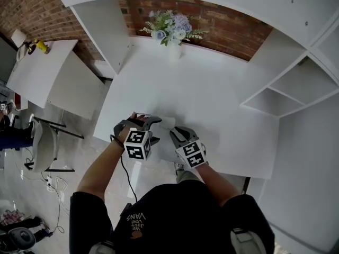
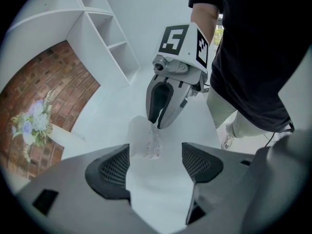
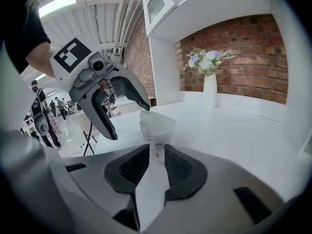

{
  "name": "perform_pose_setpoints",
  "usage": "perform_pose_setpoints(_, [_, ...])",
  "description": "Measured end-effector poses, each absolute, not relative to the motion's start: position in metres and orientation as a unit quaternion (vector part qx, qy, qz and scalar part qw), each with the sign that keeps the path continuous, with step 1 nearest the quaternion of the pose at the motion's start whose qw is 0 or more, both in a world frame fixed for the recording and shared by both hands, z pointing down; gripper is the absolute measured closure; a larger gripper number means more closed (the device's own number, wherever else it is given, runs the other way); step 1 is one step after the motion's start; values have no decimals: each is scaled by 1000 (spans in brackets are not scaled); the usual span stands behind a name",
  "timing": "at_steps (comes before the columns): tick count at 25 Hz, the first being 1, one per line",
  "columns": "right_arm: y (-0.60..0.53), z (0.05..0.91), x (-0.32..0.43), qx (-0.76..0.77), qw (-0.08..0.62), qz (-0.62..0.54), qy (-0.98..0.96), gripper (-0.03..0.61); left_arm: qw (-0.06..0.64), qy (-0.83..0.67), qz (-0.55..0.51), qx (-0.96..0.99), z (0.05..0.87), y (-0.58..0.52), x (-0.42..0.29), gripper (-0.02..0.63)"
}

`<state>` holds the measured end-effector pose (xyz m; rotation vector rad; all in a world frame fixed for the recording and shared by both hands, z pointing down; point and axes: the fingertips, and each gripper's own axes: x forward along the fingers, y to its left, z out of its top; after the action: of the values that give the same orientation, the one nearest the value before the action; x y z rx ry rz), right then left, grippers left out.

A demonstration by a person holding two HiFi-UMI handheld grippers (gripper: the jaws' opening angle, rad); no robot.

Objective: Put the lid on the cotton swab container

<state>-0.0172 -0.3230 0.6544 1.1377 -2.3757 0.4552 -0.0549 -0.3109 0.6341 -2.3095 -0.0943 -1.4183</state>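
Right tongs (image 3: 157, 152): pads closed on the lower part of the swab container (image 3: 156, 136), which stands upright on the white table (image 3: 234, 130). Lid (image 3: 157, 120) sits on top of the container, just past my right pads; looks slightly askew, and I cannot tell whether it is fully seated. Left tongs (image 2: 156, 162): jaws wide apart, nothing between the pads, tips facing the right tongs from the opposite side of the container. Seen from the left tongs, the container is just ahead of the open jaws, with the right tongs' tips on it. Beyond the container from the right tongs: a vase of flowers (image 3: 210, 89) against the brick wall (image 3: 243, 48), well apart from both tongs.
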Motion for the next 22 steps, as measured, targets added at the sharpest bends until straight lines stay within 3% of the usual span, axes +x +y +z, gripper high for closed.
perform_pose_setpoints(4, [-319,637,-11,426,203,172,-864,485,205,-26,-508,-836,636,-307,-52,296])
perform_pose_setpoints(11, [-327,593,-7,448,145,152,-869,559,199,-12,-510,-837,641,-305,-54,296])
perform_pose_setpoints(17, [-338,597,-20,428,165,143,-877,574,182,7,-506,-843,641,-307,-51,296])
perform_pose_setpoints(22, [-338,607,-23,419,182,145,-878,577,114,74,-456,-879,629,-317,-51,298])
